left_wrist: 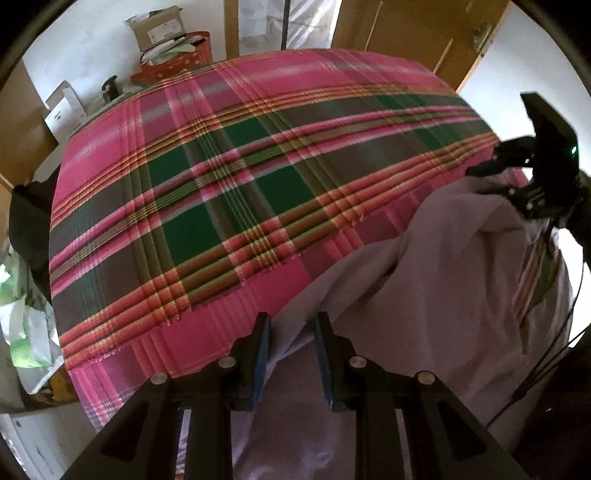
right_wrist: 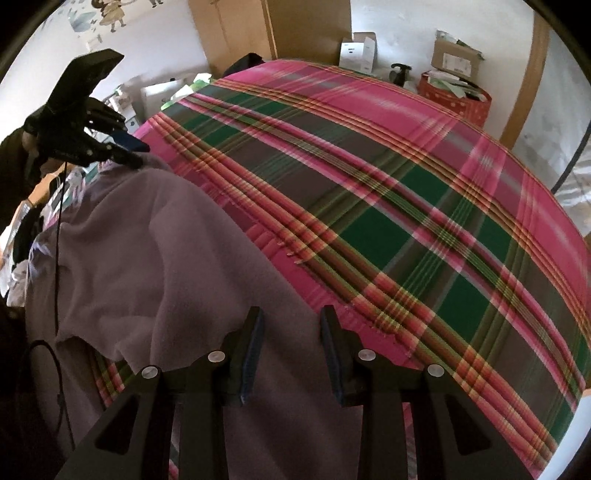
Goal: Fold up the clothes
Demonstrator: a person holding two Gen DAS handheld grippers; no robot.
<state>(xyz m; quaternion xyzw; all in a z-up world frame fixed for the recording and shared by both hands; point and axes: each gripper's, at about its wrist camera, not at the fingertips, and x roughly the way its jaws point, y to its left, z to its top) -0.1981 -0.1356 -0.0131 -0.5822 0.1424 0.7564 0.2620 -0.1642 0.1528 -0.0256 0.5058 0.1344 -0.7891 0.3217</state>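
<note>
Left gripper (left_wrist: 291, 332): jaws stand a moderate gap apart, with lilac cloth lying between and under the fingers. Whether the pads actually pinch the cloth cannot be told from its own camera. In the right wrist view the same tool appears at the far left, its tips at the raised edge of the cloth, the grip itself not readable.

Right gripper (right_wrist: 291, 328): jaws likewise parted, cloth running up between the fingers, contact uncertain. Seen from the left wrist view its tips sit at the cloth's upper right edge.

Item: lilac garment (right_wrist: 155, 251), one piece, plain knit (fleece-like by the nap). It lies on the near side of the plaid bedspread (left_wrist: 229, 177), bunched toward the near edge and hanging partly over it. The stretch between the two tools rises in a soft ridge.

Handling, as judged: light, limp, no stiffness. It will sag wherever unsupported and drag on the bedspread rather than slide. Not fragile. Best taken at hems or corners, one tool to each, so the cloth hangs flat between them. A pinch in mid-panel would only gather a bunch.

Fold state: no clean fold line is visible. The heap would suit either cloth being spread out or a fold being carried over.

Surroundings: cardboard boxes (left_wrist: 162, 29) beyond the far edge.
</note>
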